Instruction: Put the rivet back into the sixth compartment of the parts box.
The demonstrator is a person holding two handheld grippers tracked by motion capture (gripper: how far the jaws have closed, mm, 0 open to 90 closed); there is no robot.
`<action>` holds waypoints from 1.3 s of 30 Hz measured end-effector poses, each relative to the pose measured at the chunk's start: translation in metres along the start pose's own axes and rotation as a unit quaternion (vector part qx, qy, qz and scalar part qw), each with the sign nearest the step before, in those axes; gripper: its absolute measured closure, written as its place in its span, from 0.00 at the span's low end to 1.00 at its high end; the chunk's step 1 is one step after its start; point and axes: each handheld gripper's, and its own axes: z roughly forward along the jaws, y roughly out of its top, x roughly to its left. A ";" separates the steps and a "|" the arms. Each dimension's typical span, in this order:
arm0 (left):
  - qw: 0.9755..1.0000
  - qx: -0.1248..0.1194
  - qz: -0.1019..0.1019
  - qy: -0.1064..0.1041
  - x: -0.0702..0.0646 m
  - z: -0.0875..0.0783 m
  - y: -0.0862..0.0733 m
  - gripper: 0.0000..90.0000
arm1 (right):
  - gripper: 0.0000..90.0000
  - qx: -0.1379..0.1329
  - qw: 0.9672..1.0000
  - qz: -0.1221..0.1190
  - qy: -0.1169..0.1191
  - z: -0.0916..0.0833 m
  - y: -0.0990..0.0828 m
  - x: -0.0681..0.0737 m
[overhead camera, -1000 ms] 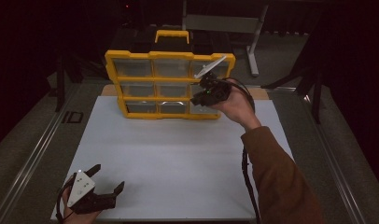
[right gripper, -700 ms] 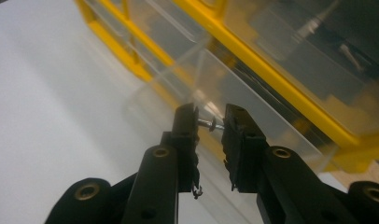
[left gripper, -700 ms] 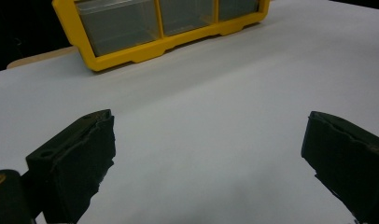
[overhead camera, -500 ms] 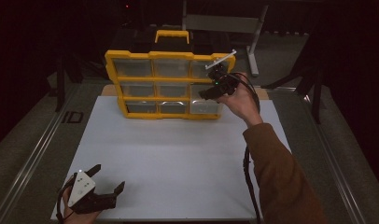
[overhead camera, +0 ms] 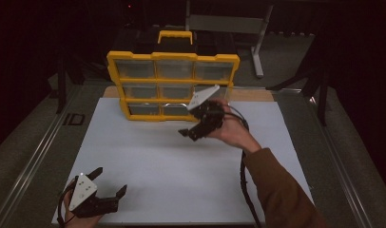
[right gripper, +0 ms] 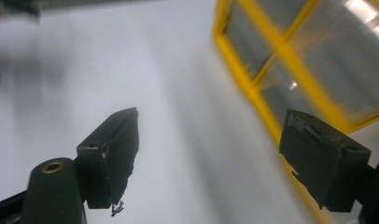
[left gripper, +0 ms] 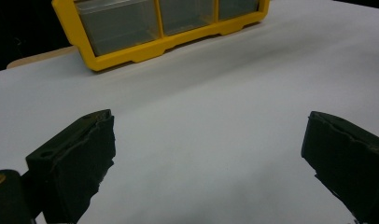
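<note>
Count at this moment, high view:

- Organizer [overhead camera: 172, 85]: 1, yellow frame, standing at the far edge of the mat.
- Clear compartments in its front: 9, in 3 rows of 3; the lower right one is partly hidden by the right gripper.
- Handle [overhead camera: 171, 35] on top of organizer: 1, yellow.
- Mat [overhead camera: 181, 175]: 1, white.
- Grippers: 2, left gripper [overhead camera: 107, 183] near left, right gripper [overhead camera: 187, 134] right of centre.
- Hands: 2.
</note>
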 end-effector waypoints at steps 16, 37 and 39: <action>1.000 0.002 -0.003 0.003 0.000 0.001 0.000 0.03 | 0.19 0.003 0.991 0.106 -0.087 -0.035 -0.177 0.063; 1.000 0.004 0.000 0.012 0.000 0.002 0.001 0.03 | 0.13 -0.190 0.950 0.199 -0.149 -0.083 -0.258 0.086; 1.000 0.003 -0.001 0.013 0.000 0.002 0.001 0.03 | 0.12 -0.192 0.949 0.198 -0.150 -0.084 -0.258 0.086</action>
